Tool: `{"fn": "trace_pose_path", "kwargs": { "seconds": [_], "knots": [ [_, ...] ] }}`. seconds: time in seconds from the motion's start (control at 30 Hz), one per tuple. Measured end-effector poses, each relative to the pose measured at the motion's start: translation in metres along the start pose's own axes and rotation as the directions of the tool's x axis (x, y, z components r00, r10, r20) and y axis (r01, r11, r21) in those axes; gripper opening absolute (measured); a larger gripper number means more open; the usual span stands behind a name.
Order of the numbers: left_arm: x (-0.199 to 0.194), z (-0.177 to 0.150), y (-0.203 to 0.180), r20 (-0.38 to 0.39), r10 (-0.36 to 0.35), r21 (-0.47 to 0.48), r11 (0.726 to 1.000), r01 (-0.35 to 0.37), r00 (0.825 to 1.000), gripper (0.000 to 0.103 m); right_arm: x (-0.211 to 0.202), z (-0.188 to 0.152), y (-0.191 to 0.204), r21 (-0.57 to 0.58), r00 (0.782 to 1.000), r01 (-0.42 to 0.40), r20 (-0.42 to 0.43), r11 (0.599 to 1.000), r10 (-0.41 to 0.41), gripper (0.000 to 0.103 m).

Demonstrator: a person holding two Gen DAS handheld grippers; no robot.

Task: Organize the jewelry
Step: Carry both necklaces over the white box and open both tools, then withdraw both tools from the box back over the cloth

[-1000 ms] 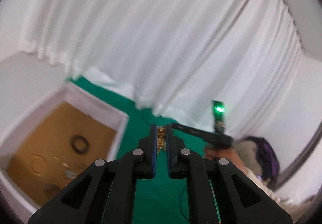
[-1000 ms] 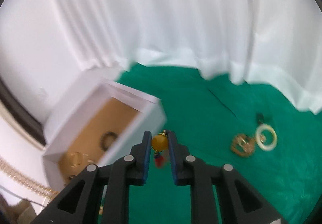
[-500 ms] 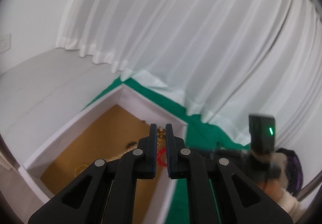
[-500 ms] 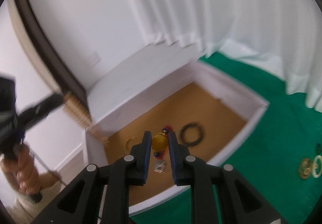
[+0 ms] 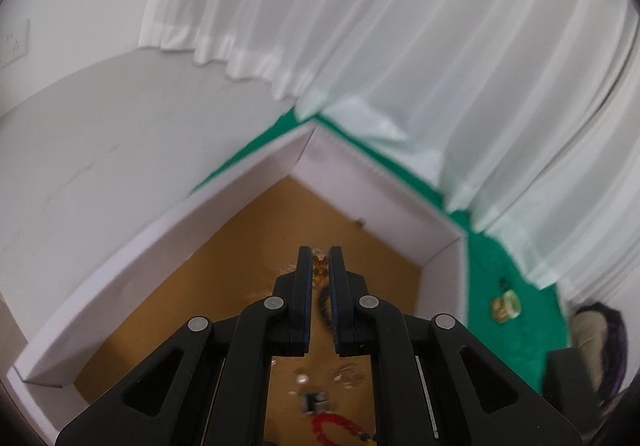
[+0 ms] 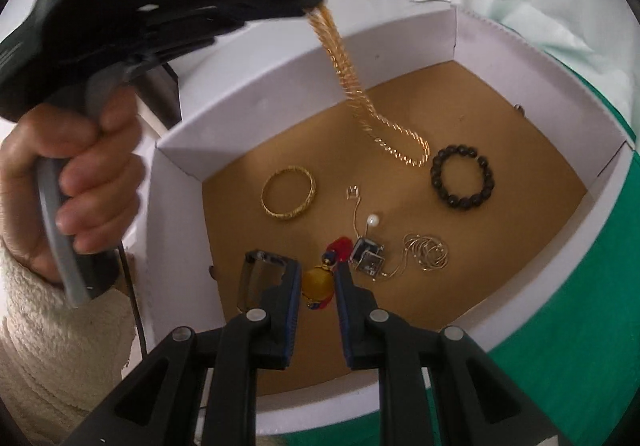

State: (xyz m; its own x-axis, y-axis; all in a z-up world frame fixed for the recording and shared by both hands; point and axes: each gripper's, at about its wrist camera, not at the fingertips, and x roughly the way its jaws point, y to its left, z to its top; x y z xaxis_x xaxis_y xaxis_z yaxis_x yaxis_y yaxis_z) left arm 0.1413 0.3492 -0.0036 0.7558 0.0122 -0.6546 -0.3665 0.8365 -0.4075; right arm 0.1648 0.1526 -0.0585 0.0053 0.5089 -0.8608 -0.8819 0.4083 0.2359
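A white box [image 6: 400, 45] with a brown floor holds jewelry. My left gripper [image 5: 320, 258] is shut on a gold chain [image 5: 319, 270]; in the right wrist view the left gripper [image 6: 310, 5] hangs the chain [image 6: 348, 77] into the box, its lower end lying on the floor. My right gripper [image 6: 318, 270] is inside the box near the front wall, its jaws slightly apart around a yellow bead pendant [image 6: 318, 282] with red tassel [image 6: 340, 248]. A black bead bracelet [image 6: 462, 177], a gold bangle [image 6: 289, 193], a silver chain [image 6: 426, 252] and a pearl piece [image 6: 373, 221] lie on the floor.
The box [image 5: 380, 185] stands on a green cloth [image 5: 504, 274] beside a white surface [image 5: 100, 133]. A gold ornament with a pale ring [image 5: 505, 306] lies on the cloth to the right. White curtains [image 5: 400, 25] hang behind.
Both grippers moved over and down into the box. The gold chain's end has come to rest on the box floor. The right gripper's jaws have widened a little around the yellow bead.
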Motion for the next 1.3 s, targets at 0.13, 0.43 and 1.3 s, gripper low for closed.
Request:
{"fn": "trace_pose_path", "kwargs": {
  "seconds": [0.13,0.43,1.3],
  "knots": [
    [0.026,-0.013,0.004,-0.078,0.045,0.018,0.999,-0.043,0.996,0.032,0.010,-0.001,-0.004,0.014,1.000,-0.005,-0.010,1.000,0.005,0.030],
    [-0.018,-0.035,-0.021,-0.015,0.086,0.058,0.995,-0.085,0.996,0.084,-0.053,-0.037,-0.024,0.085,0.983,0.068,0.166,0.994,-0.082,0.066],
    [-0.051,-0.204,-0.249,-0.194,-0.218,0.401,0.872,0.280,0.956,0.099,-0.187,-0.321,-0.138,0.506,0.790,0.399,0.233,0.765,-0.567,0.090]
  ]
}}
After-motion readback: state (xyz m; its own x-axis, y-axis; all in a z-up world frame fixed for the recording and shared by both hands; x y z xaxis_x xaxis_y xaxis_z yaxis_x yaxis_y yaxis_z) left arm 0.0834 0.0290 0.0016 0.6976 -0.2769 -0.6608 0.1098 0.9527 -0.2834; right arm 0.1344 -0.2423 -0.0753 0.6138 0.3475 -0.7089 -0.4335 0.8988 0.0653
